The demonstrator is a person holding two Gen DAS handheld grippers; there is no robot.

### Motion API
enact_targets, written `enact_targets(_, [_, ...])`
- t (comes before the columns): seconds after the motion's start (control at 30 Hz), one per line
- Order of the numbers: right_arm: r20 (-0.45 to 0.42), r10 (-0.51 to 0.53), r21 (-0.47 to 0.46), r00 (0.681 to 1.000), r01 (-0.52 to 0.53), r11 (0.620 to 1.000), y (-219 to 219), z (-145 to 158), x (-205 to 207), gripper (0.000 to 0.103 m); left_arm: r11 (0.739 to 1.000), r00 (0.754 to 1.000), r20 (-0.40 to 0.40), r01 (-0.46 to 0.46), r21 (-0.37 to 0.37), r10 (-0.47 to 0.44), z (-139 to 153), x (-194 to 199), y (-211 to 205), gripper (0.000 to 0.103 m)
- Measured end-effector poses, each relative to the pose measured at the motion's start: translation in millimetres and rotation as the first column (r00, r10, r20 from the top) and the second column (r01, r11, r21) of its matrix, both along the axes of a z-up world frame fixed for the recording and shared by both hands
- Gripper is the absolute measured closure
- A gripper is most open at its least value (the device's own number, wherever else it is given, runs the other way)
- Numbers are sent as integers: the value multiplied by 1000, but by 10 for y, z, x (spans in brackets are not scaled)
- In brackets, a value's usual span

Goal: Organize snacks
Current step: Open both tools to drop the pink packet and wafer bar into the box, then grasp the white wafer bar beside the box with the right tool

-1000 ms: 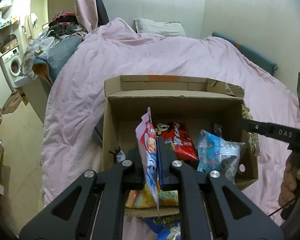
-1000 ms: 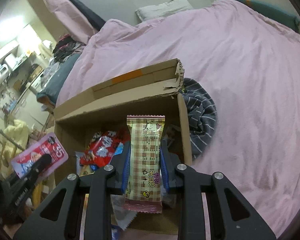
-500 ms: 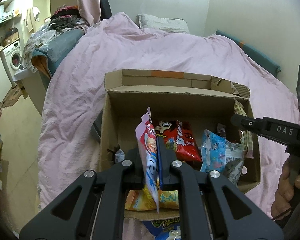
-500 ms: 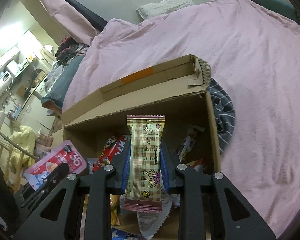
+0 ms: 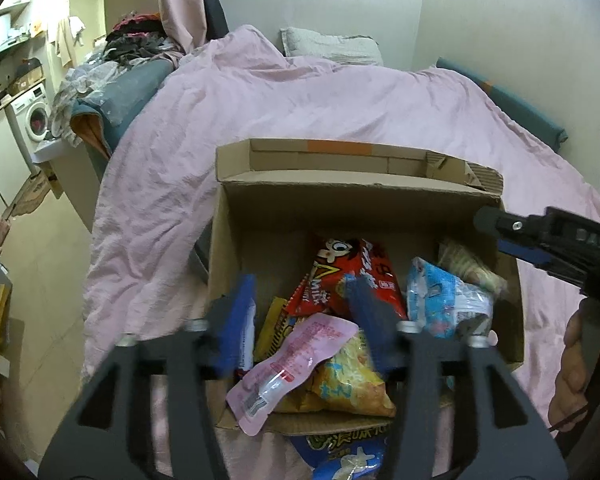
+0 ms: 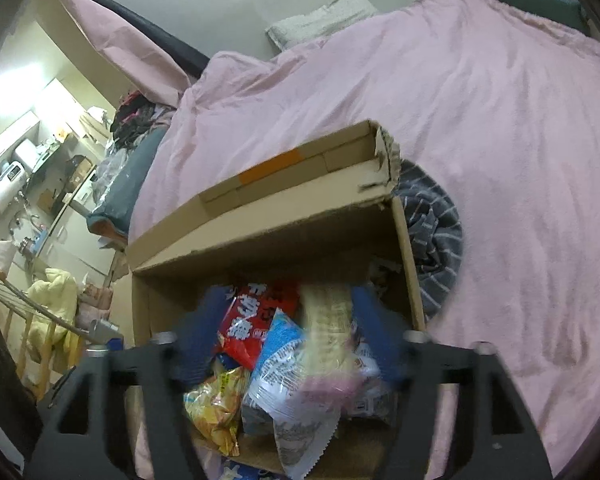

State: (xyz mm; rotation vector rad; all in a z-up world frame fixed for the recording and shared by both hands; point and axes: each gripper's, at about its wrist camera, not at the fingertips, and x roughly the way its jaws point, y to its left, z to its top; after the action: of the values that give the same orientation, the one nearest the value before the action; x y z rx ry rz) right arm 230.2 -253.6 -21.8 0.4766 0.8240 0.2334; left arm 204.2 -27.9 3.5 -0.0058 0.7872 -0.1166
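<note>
While both grippers hang over the open cardboard box (image 5: 228,240) on the pink duvet (image 5: 340,100), neither grips anything. In the left wrist view, the left gripper (image 5: 304,312) has its blue-padded fingers spread wide, and a pink pouch (image 5: 296,364) lies loose between them, across the box's near edge, on top of a yellow chip bag (image 5: 348,380). Behind these, toward the box's middle, a red snack bag (image 5: 352,276) leans, and a light-blue packet (image 5: 440,304) sits by the right wall. Just outside the near edge, a blue bag (image 5: 348,456) rests on the duvet. The right gripper (image 5: 540,240) reaches over the box's right wall, with a hand (image 5: 576,364) on its grip.

In the right wrist view, the right gripper (image 6: 288,320) also stands spread apart. A pale checked wafer pack (image 6: 328,320), blurred, lies free between its fingers over the heap near the box's right wall (image 6: 408,256). Whether it touches the pile cannot be told. A striped grey cloth (image 6: 436,240) sits just outside that wall.
</note>
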Motion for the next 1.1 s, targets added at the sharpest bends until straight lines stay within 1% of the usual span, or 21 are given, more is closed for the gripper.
enact_targets(0.03, [5,1,-5,1000,-1,1000,0,10,-8,27,1000,1000,7,-6,-1,6,11,-7,8,25])
enact_targets(0.1, [10,9,-12,1000,-9,1000,8,31,-9,27,1000,1000,23,-19,-10,19,38,-26,30,18])
enact_targets(0.2, [11,13,-23,1000,-13,1000,3,55,-18,27,1000,1000,27,-7,-27,8,68,-52,58,18])
enact_targets(0.33, [17,8,-8,1000,-8,1000,-51,88,-54,27,999,999,28,-20,-34,21,80,-94,101,18])
enact_targets(0.53, [14,6,-7,1000,-6,1000,-87,132,-226,27,998,999,17,-46,-48,47,78,-189,178,18])
enact_targets(0.8, [13,26,-19,1000,-26,999,-19,204,-479,27,996,996,38,-75,-38,77,187,-425,273,18])
enact_targets(0.87, [14,33,-27,999,-32,999,3,211,-547,27,995,996,31,-84,-46,85,209,-473,308,18])
enact_targets(0.93, [3,36,-56,999,-36,998,24,188,-627,27,995,997,12,-79,-68,80,214,-520,356,18])
enact_targets(1.1, [-34,42,-46,999,-44,998,12,97,-799,27,989,992,-16,-129,-72,128,152,-670,471,18])
